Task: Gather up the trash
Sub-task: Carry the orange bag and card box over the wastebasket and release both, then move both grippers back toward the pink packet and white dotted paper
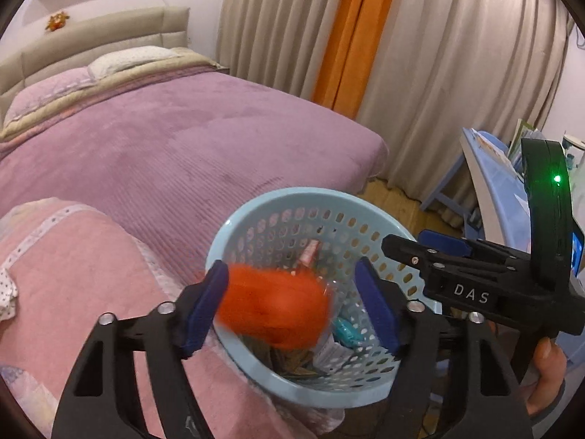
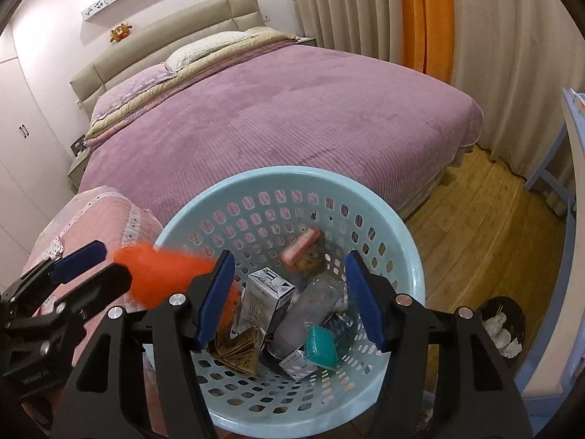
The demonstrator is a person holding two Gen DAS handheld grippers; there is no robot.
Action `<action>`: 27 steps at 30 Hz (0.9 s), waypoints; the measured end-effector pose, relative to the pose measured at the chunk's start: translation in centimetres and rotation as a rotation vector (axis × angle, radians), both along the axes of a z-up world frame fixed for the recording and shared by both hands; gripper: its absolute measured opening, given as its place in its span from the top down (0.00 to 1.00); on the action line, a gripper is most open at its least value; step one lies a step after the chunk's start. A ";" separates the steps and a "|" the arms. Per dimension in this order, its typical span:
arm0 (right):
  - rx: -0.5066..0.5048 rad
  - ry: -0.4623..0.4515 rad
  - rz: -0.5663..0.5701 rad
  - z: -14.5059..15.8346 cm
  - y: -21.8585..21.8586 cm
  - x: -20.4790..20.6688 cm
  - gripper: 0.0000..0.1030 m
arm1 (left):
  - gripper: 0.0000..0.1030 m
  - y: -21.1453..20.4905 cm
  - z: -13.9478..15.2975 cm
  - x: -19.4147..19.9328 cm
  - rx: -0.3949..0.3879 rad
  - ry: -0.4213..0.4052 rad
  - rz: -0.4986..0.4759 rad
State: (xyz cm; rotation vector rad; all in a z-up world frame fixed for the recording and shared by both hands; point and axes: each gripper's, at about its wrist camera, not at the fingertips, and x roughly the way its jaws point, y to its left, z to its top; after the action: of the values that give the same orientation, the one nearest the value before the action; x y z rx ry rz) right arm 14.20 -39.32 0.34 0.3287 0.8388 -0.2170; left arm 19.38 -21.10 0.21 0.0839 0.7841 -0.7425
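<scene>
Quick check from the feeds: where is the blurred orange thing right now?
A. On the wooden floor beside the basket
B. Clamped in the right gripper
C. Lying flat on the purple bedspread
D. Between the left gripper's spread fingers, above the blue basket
D: the orange thing sits blurred between the left gripper's spread fingers, over the open blue basket.

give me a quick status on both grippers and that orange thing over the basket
Left gripper open, blurred orange item between its pads. Right gripper open, empty, above light blue basket. Basket already holds trash. Nothing blocking.

Glossy perforated plastic basket (image 2: 409, 256); ribbed plush bedspread (image 2: 292, 117); wood floor (image 2: 475, 226).
</scene>
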 end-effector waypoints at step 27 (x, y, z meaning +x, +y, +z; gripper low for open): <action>0.006 -0.170 0.318 4.7 14.2 0.7 0.42 | 0.23 21.4 4.5 -3.7 0.006 -0.091 0.535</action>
State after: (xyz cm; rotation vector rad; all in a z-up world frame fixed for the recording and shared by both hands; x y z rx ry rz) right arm 14.87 -25.15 5.06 0.2122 0.7121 0.1087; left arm 15.69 0.30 4.72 -0.0855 0.6796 -0.2271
